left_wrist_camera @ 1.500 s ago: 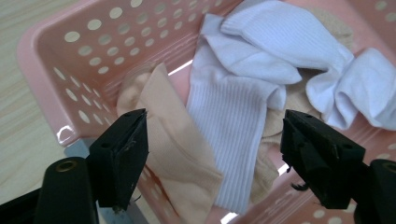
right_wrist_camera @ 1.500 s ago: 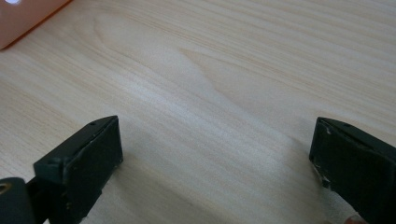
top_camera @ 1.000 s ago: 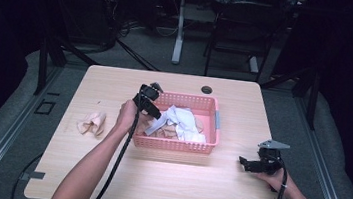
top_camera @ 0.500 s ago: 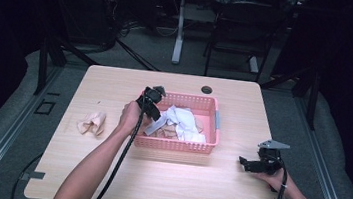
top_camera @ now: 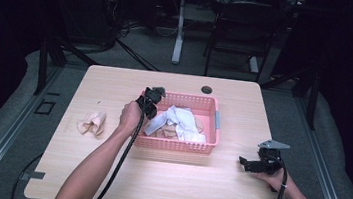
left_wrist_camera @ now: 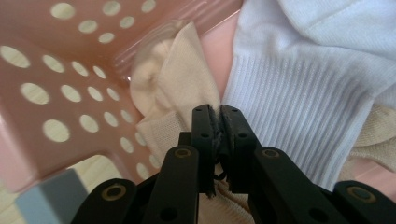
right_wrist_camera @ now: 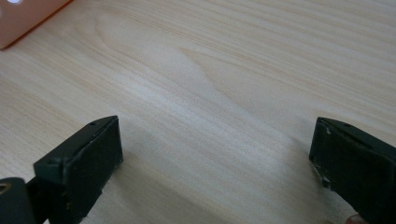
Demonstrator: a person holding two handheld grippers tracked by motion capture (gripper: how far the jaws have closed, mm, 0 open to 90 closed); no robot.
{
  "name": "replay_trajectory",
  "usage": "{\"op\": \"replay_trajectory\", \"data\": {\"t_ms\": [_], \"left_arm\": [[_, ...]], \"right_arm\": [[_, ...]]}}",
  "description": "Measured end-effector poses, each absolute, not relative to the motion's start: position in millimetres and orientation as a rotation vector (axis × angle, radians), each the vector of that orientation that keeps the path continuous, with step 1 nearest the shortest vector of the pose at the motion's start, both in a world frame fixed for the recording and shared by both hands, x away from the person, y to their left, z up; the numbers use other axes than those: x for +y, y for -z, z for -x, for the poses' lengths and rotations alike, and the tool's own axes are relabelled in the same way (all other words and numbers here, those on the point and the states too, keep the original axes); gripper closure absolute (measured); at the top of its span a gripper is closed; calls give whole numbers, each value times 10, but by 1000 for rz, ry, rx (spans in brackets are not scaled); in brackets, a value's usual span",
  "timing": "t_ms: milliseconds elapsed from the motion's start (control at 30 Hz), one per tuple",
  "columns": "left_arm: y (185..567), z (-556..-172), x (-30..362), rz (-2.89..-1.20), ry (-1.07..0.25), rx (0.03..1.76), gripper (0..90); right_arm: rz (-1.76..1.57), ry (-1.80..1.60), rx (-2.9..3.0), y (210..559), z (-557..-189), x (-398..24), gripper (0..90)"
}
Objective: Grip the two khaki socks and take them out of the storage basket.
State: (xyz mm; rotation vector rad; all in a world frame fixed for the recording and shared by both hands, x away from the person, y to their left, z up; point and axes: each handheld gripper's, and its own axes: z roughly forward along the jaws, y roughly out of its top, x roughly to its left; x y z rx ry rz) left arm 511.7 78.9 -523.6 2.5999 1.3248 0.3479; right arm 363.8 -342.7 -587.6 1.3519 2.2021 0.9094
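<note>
Left gripper view: left hand-held gripper (left_wrist_camera: 220,122) has just closed, pinching a beige sock (left_wrist_camera: 175,93) inside the pink basket (left_wrist_camera: 56,84) at frame centre — grasp step; next, lift out. Right hand-held gripper (right_wrist_camera: 215,158) wide open, empty, over the table (right_wrist_camera: 224,70).

Pink perforated basket (top_camera: 211,133); white ribbed sock (left_wrist_camera: 299,107); beige sock (left_wrist_camera: 173,93).

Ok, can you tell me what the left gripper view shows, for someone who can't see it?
The left gripper's two black jaws have just closed, pinching a fold of cream fabric sock inside the pink perforated plastic basket. A white ribbed sock lies beside it on the right.
</note>
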Motion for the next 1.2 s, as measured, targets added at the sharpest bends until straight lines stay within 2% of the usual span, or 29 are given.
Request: {"op": "replay_trajectory", "data": {"t_ms": [467,633,1200], "left_arm": [[4848,-4952,949,-2505,-359,1218,866],[4672,-4919,1018,-2454,-316,1202,866],[4129,-4831,1165,-2355,-295,1099,867]], "right_arm": [[-1352,-914,2202,5878,-3639,-3426,18],[-1352,-915,2201,5878,-3639,-3425,17],[-1352,-918,2201,5880,-3640,-3426,17]]}}
